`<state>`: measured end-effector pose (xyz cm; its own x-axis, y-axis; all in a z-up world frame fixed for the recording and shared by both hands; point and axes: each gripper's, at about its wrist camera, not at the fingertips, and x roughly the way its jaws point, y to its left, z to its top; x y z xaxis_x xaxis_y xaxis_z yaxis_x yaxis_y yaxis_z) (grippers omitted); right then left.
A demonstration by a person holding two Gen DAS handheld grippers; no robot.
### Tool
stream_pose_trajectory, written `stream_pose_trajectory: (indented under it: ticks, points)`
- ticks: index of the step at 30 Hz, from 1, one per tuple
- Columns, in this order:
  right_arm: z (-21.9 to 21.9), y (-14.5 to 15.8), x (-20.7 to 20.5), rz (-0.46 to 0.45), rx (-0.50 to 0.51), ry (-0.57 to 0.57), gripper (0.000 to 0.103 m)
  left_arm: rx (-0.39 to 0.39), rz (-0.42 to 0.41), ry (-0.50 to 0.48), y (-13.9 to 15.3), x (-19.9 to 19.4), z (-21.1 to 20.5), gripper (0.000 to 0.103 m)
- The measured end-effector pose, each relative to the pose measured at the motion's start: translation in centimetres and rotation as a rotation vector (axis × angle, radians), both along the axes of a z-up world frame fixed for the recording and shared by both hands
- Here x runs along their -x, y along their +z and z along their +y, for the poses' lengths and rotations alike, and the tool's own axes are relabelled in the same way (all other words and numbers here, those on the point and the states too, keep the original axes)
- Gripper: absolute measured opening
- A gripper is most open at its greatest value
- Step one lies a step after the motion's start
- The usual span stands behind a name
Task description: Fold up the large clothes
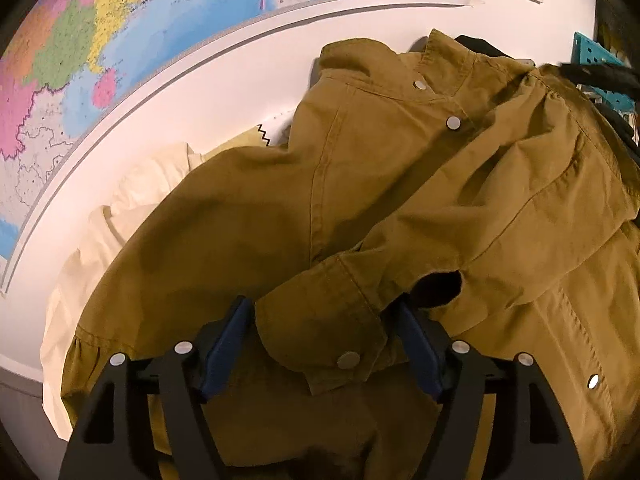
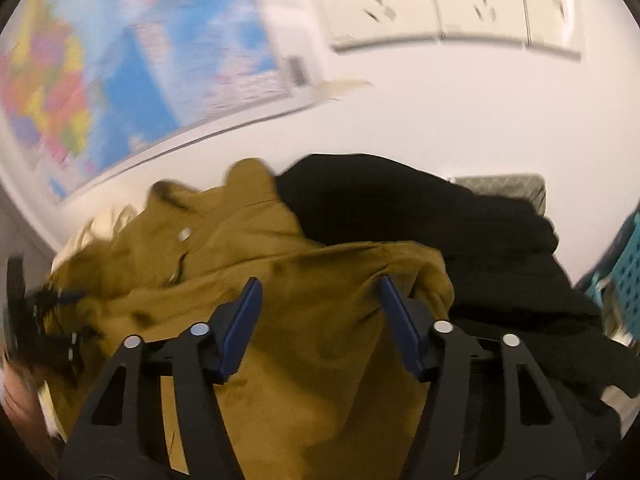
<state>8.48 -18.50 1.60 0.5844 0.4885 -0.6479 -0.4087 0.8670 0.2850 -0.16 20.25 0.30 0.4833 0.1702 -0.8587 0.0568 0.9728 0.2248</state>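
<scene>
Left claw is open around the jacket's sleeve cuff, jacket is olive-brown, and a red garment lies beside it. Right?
Not quite. The garment beside the jacket is black, not red; the right wrist view shows it. The left claw does stand open around the sleeve cuff.

Between the fingers of the left claw (image 1: 324,312), the mustard jacket (image 1: 400,200) is showing as matt woven cloth with stitched seams and dull metal snap buttons (image 1: 453,123). The claw fingers (image 1: 228,344) are presenting matt black plastic with smooth blue pads and shiny metal pins. Beyond the claw, the cream garment (image 1: 132,192) is appearing as soft cloth and the map (image 1: 120,40) as glossy printed paper. Ahead of the right claw (image 2: 320,296), the black garment (image 2: 440,220) is looking matt and lint-free.
</scene>
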Motion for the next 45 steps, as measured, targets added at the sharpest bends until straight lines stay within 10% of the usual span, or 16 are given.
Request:
stream_pose_trajectory:
  ticks: [4,9,19,25,36,38,40,45]
  points:
    - [-0.3,-1.5,-2.3,0.118,-0.012,-0.019,0.057,-0.031,0.012,-0.008,-1.0,0.3,-0.1,0.072]
    - [-0.8,1.7,1.9,-0.027,-0.02,-0.006,0.063,0.07,-0.044,-0.007,0.5,1.9,1.3,0.074]
    - [9.6,0.2,10.6,-0.08,0.061,0.364,0.067,0.145,-0.302,0.051,6.9,12.2,5.5,0.089]
    - [15.8,-4.0,12.4,0.047,0.072,0.478,0.069,0.155,-0.268,0.19,5.3,17.7,10.1,0.089]
    - [25.9,-2.8,26.0,-0.002,0.019,0.939,0.079,0.34,-0.095,0.235,-2.0,21.5,14.3,0.089]
    - [26.9,-3.3,26.9,0.013,0.031,0.958,0.078,0.375,-0.065,0.207,-3.1,21.4,14.1,0.072]
    - [27.3,-3.8,27.3,0.028,0.04,0.966,0.078,0.428,-0.05,0.165,-3.2,21.3,13.6,0.02]
    - [27.1,-2.3,28.0,0.004,-0.017,0.982,0.077,0.427,-0.236,0.034,4.4,22.4,11.1,0.004]
